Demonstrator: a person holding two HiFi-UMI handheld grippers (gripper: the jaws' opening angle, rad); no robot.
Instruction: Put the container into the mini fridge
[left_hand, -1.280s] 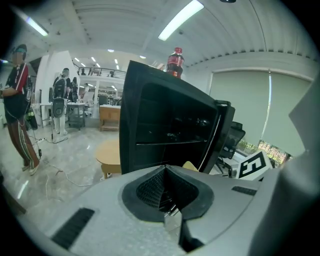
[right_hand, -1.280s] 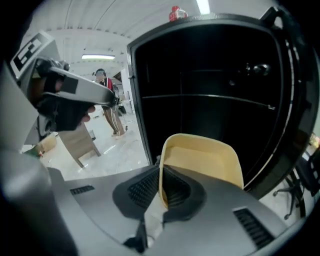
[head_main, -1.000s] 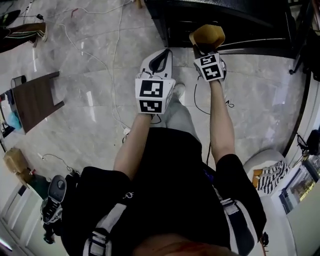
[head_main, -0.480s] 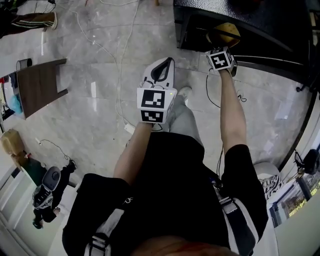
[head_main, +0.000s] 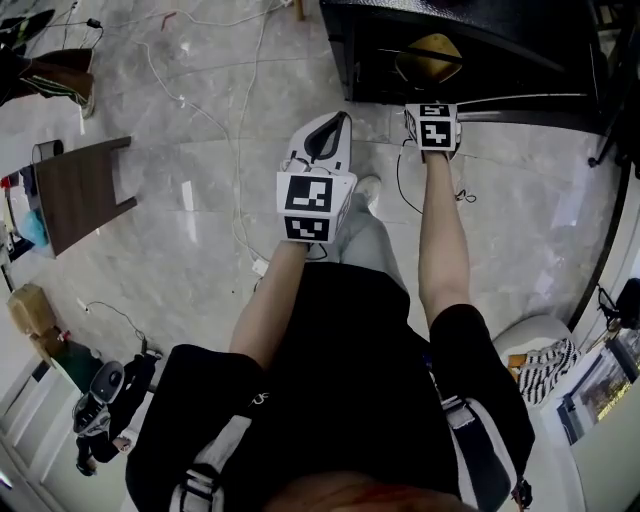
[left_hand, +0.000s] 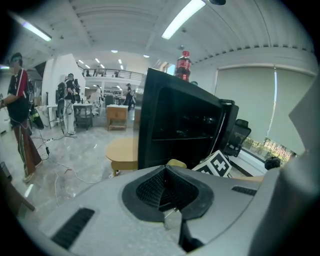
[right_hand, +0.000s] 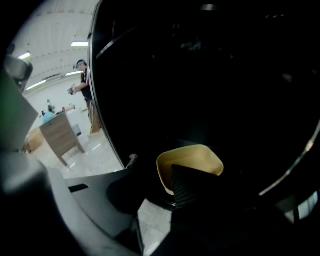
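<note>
Yellow container (right_hand: 190, 167) wall is clamped between the jaws of the right gripper (right_hand: 172, 187), with one ribbed jaw inside the bowl. The container is held just inside the open black mini fridge (head_main: 480, 40), at one o'clock from the person in the head view. The left gripper (left_hand: 167, 187) is clenched on nothing at twelve o'clock, short of the fridge. A red-labelled bottle (left_hand: 183, 65) is seen on the fridge top, its print too small to be read. Black-and-white square markers (head_main: 305, 195) are carried on both grippers.

Container (head_main: 432, 58) inside the black mini fridge (head_main: 525, 45), right tool (head_main: 431, 95) at its rim; left tool (head_main: 327, 132) above marble floor (head_main: 180, 240)
</note>
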